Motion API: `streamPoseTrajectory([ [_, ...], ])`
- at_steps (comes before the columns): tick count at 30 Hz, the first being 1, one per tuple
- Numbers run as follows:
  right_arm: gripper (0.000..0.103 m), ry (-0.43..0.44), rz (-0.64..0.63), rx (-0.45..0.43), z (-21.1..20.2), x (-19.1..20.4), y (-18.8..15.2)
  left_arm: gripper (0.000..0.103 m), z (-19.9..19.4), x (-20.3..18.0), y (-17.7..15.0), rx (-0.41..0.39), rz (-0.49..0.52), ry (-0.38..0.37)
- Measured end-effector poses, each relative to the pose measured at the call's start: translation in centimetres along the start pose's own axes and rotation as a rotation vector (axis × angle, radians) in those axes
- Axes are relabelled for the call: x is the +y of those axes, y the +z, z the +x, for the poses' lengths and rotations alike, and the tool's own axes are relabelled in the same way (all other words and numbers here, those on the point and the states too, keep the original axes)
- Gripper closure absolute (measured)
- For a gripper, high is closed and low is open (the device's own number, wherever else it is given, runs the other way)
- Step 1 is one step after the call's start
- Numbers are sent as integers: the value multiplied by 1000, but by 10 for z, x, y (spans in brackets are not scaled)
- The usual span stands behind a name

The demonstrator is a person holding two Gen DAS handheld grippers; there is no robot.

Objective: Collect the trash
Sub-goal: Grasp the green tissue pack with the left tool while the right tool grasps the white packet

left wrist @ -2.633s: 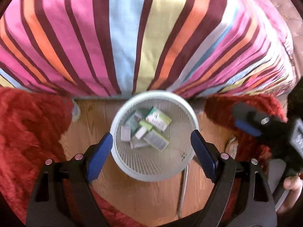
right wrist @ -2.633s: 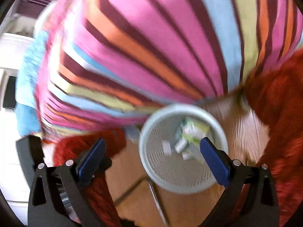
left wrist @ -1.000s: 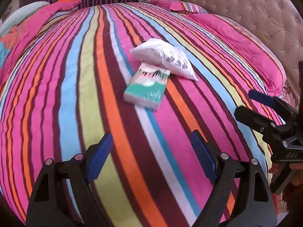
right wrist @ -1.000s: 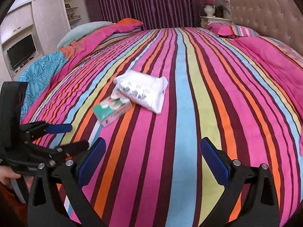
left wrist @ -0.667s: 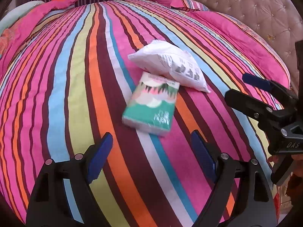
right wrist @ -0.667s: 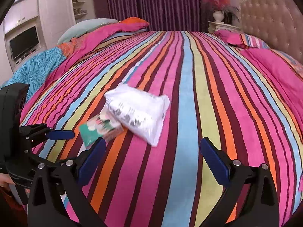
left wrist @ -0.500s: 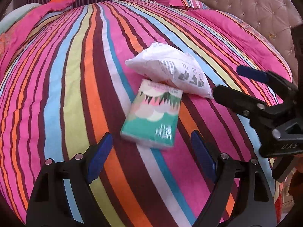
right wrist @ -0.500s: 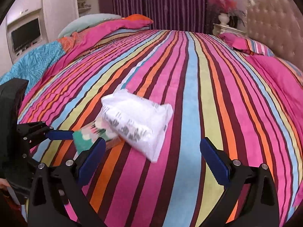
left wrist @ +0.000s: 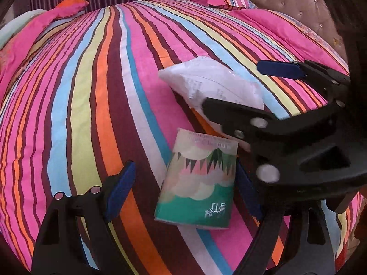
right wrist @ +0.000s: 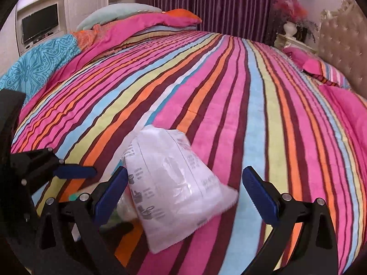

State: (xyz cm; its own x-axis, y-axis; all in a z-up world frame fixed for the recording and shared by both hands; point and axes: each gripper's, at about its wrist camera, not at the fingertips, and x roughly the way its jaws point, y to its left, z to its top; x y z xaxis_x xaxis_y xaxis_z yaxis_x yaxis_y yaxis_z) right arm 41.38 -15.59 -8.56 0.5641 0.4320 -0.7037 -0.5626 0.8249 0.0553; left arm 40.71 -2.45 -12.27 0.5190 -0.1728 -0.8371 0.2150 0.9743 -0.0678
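In the left wrist view, the left claw [left wrist: 183, 190] is standing open around the tissue pack [left wrist: 199, 181] lying low in the frame on the bed [left wrist: 91, 91]; the right claw [left wrist: 231, 87] is crowding in and could collide. In the right wrist view, the right claw [right wrist: 185, 190] is gaping around the white bag [right wrist: 174, 192] at lower centre, which may slip.

Striped bedspread [right wrist: 229, 96] fills my view. Beyond its far edge: purple curtains [right wrist: 206, 2]. Tufted headboard [right wrist: 344, 45] at its right, pink pillow [right wrist: 305, 64] beside. TV [right wrist: 39, 25] beyond its left side.
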Motion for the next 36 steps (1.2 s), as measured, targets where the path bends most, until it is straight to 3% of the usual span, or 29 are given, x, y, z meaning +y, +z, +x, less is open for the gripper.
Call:
streamPoseTrajectory([
  [4, 8, 4, -14, 27, 14, 2, 4, 24, 1, 1, 0, -16, 0, 6],
  [9, 9, -18, 43, 119, 29, -2, 1, 48, -1, 4, -3, -40, 29, 61],
  [11, 26, -50, 91, 151, 30, -7, -5, 53, -2, 4, -4, -48, 58, 78],
  [13, 53, -85, 135, 137, 22, -12, -11, 53, -2, 3, -5, -55, 78, 86],
  [14, 55, -99, 169, 135, 17, -15, -14, 54, -3, 4, -5, -55, 66, 85],
  [17, 56, -71, 260, 135, 2, -27, -21, 54, -7, 8, -7, -52, 9, 68],
  [24, 57, -85, 340, 118, -43, -25, -50, 54, -34, 13, -31, -52, -62, 35],
  [36, 57, -120, 349, 102, -105, 16, -92, 54, -96, 12, -96, -49, -112, 36],
])
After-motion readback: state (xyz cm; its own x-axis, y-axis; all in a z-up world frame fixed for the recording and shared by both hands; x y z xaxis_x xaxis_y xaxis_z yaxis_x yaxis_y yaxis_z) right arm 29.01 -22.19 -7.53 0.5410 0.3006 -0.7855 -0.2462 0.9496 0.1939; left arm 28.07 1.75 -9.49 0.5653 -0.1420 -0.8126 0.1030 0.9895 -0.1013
